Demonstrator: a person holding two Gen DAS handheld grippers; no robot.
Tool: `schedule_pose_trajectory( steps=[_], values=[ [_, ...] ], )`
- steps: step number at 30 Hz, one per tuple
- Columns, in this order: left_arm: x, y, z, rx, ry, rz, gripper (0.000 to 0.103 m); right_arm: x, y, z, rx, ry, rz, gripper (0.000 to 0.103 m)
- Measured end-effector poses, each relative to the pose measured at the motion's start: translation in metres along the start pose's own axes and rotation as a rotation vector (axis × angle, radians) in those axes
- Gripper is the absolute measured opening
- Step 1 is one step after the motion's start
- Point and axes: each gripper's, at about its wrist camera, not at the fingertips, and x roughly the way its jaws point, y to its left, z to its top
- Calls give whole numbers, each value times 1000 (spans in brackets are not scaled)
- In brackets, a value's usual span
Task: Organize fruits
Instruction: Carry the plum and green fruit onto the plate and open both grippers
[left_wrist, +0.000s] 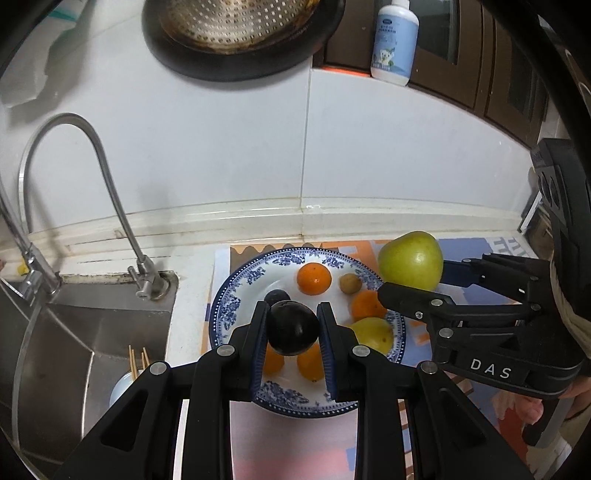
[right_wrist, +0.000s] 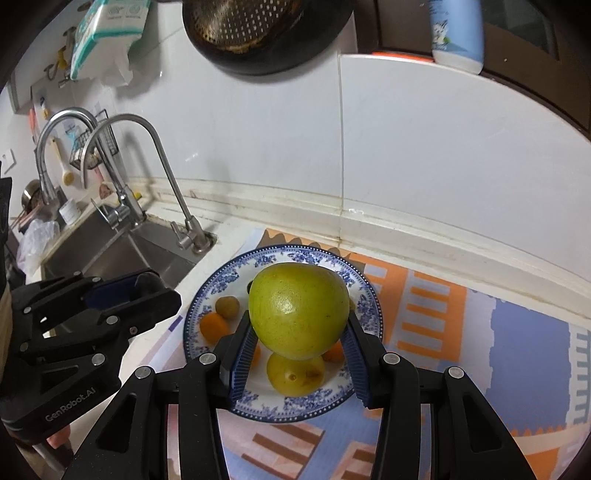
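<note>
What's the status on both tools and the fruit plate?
Left tool shut on dark plum. Right tool shut on green pear. Both above plate, oranges already there. Nothing in the way.

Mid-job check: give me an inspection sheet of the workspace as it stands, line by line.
Surface: patterned mat on a white counter.
Job's things: blue-rimmed plate holding oranges, a yellow fruit and a small brown fruit.
Clutter: chopsticks in the sink.
Grippers: left tongs shut on a dark plum; right tongs shut on a green pear, both over the plate.
Cables: nothing seen.
Surroundings: faucet, hanging strainer, bottle.
</note>
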Motion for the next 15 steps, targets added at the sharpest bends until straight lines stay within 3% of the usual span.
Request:
schedule_pose_trajectory(
  steps=[15],
  values=[
    [44, 9, -1, 95, 62, -48, 26, 43, -1, 7, -79, 86, -4, 46]
  ],
)
